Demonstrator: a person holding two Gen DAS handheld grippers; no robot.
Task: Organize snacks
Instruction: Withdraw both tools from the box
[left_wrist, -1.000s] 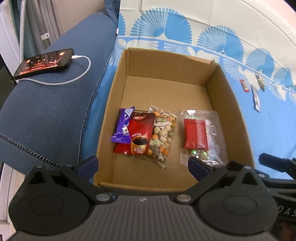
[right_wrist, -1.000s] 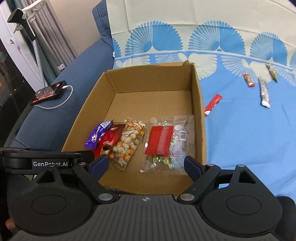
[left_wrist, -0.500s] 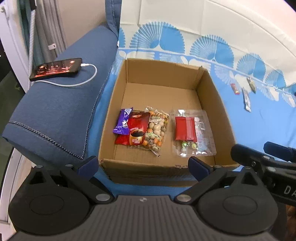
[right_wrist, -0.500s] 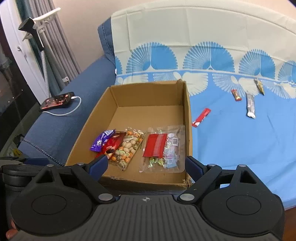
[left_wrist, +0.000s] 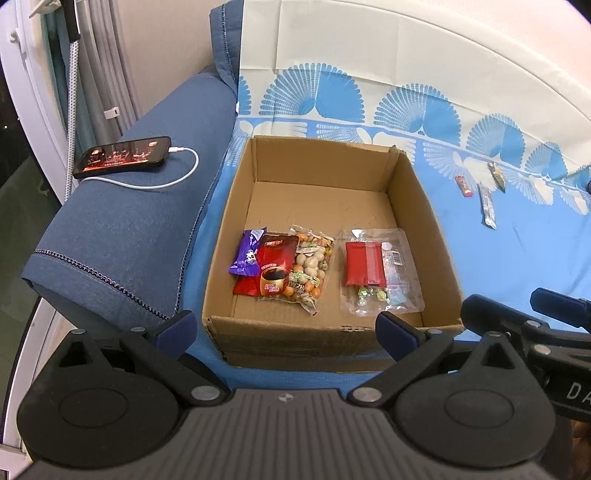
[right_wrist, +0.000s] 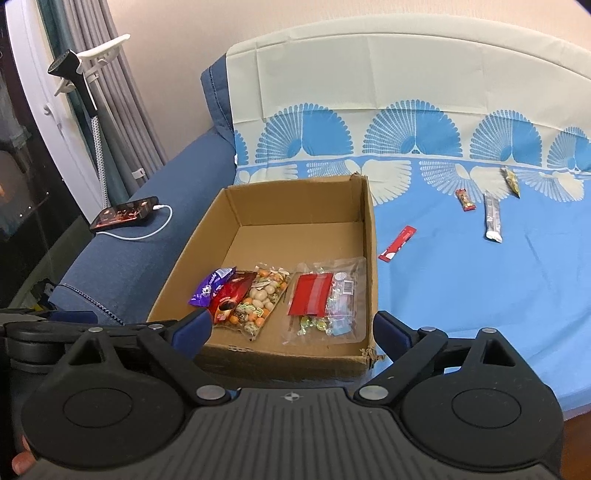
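While your left gripper (left_wrist: 284, 326) and right gripper (right_wrist: 291, 328) both hang empty with fingers spread apart at the bottom of each frame, the cardboard box (right_wrist: 370, 236) sits centre frame, open top toward you, ready for drop-ins. Its near end already holds the purple wrapper (left_wrist: 247, 252), coffee sachet (left_wrist: 271, 271), nut bag (left_wrist: 310, 266) and candy pouch (left_wrist: 380, 273). Still loose on the blue cloth (right_wrist: 461, 280), right of frame, are the red stick (right_wrist: 398, 243), silver stick (right_wrist: 492, 218) and two small bars.

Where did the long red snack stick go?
The long red snack stick lies on the blue cloth just outside the cardboard box, by its right wall. Only the right wrist view shows it.
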